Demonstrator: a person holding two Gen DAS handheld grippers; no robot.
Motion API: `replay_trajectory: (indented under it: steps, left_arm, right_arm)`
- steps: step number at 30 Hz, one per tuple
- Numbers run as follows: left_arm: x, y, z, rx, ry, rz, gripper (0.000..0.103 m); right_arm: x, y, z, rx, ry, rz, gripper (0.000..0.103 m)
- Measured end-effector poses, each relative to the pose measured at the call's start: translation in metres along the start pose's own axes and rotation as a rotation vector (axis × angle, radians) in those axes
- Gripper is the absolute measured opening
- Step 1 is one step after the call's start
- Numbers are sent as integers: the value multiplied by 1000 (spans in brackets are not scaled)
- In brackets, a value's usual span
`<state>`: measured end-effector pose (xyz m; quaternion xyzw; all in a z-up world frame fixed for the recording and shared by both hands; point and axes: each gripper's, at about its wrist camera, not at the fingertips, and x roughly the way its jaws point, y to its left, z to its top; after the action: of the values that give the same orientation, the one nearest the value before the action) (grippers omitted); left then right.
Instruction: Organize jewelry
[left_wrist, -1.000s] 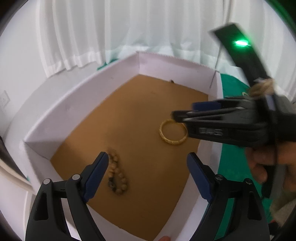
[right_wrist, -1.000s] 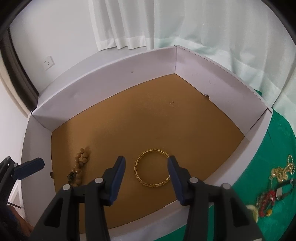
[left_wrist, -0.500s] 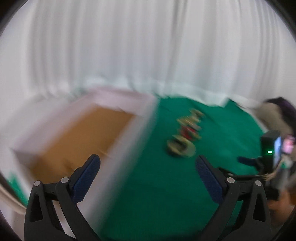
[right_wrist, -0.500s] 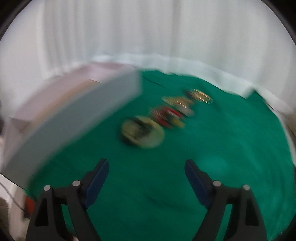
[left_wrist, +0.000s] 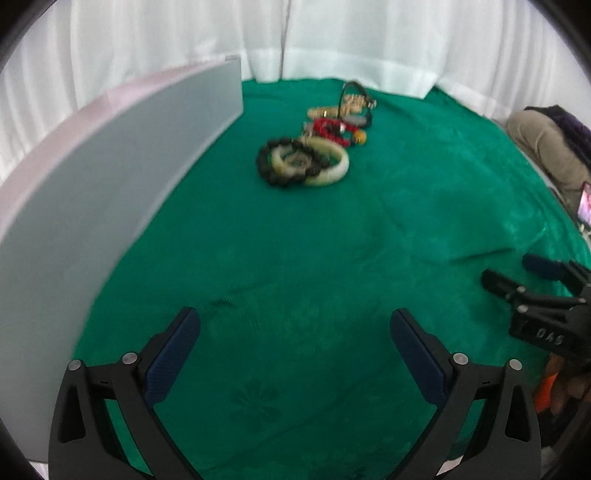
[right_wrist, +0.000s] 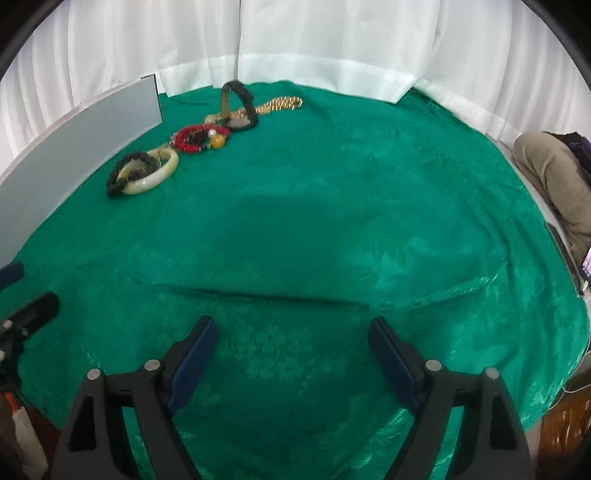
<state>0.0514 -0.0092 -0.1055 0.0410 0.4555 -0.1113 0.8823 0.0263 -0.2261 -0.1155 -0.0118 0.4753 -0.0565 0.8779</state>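
Loose jewelry lies in a row on the green cloth (right_wrist: 369, 221): a dark bead bracelet (left_wrist: 271, 166) overlapping a pale jade bangle (left_wrist: 334, 173), a red bead bracelet (left_wrist: 328, 129), a black-strapped watch (right_wrist: 240, 110) and a gold bead necklace (right_wrist: 280, 103). The white box (left_wrist: 110, 177) shows only its outer wall at the left; its inside is hidden. My left gripper (left_wrist: 295, 325) stands open over bare cloth, well short of the jewelry. My right gripper (right_wrist: 291, 328) is open too, with nothing between its fingers, and also appears at the right edge (left_wrist: 508, 267).
A seated person's legs (right_wrist: 554, 177) and a lit phone screen (left_wrist: 585, 206) are beyond the cloth at the right. White curtains hang behind the table. The cloth has a long crease (right_wrist: 277, 295) across it. The left gripper (right_wrist: 29, 286) shows at the left edge.
Both grippers have swung out of the box and rightward over the green cloth. Both sets of jaws stand wider. The gold bangle and wooden bead bracelet in the box are out of view.
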Motion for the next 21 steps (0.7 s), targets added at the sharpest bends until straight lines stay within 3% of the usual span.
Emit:
replay_trajectory:
  steps: [12,21]
  left_arm:
    - [8,-6,-11,7,-9,43,103]
    - [9,-6,-10,6,6,39,103]
  right_arm:
    - [5,2,0,19,-33,16,90]
    - [7,2,7,33,17,10,90]
